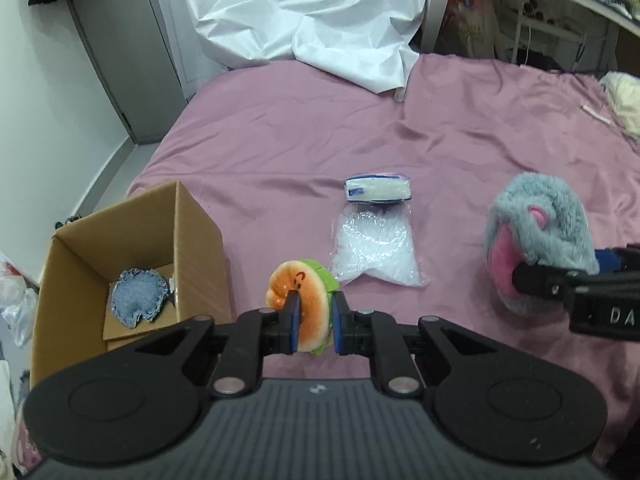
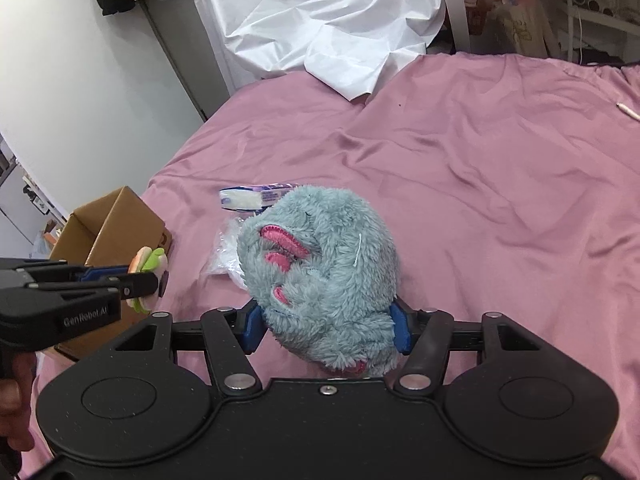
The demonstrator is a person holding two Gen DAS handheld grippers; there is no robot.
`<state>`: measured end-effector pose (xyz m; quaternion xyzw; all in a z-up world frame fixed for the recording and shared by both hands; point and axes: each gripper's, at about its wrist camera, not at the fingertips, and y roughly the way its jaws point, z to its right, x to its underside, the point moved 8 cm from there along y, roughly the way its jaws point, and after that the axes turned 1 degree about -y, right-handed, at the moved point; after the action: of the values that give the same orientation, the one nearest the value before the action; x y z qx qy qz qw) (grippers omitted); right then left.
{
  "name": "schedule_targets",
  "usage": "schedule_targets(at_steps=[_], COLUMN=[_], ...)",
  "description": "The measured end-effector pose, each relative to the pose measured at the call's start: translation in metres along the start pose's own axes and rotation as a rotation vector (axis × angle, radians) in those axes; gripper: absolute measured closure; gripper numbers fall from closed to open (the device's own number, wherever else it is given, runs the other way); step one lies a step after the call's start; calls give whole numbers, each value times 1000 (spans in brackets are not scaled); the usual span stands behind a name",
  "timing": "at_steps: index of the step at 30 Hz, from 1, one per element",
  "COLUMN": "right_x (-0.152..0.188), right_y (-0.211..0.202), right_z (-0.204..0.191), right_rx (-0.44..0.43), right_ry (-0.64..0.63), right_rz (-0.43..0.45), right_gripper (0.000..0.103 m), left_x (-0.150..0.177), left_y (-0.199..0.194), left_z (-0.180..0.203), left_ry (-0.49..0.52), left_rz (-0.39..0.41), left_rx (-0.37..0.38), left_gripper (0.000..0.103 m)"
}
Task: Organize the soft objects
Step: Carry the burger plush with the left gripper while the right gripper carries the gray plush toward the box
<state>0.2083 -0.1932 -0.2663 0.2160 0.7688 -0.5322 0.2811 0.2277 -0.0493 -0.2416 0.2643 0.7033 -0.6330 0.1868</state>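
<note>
Right up close, the left gripper (image 1: 314, 324) is pinching a small burger toy (image 1: 298, 296) between its blue pads, lifted just above the pink bed (image 1: 440, 152), and the right gripper (image 2: 326, 326) is clamped on a fluffy grey plush (image 2: 320, 276), also off the sheet. Beside the burger sits an open cardboard box (image 1: 132, 256) with a denim piece (image 1: 138, 298) inside; a clear plastic bag (image 1: 376, 248) lies between, white sheet (image 1: 304, 20) far behind
</note>
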Motion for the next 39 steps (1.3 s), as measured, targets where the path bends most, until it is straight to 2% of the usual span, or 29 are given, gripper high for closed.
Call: schedule_targets(at_steps=[7,12,24,32,39], right_x=[-6,-9,-15,-23,-30], right_y=[-16,-22,-29,-29,-29], right_z=[-14,-25,-54,-87,-116], right_rx=[-1,6,7,-19,-43], right_ry=[-15,-30,-55,-86,-119], right_rz=[52,69,94,111,118], right_gripper=[45,45,45,45,45], left_x=[-5,-15,-24,-14,11], left_y=[-22,-41,-67,-64,-46], left_z=[-10,-24,-86,-135,-160], left_ry=[-45,-82,-230,-342,-402], left_rz=[31,84,173,170,104], left_rx=[58,79,48,9,6], left_gripper=[88,88,88,88,88])
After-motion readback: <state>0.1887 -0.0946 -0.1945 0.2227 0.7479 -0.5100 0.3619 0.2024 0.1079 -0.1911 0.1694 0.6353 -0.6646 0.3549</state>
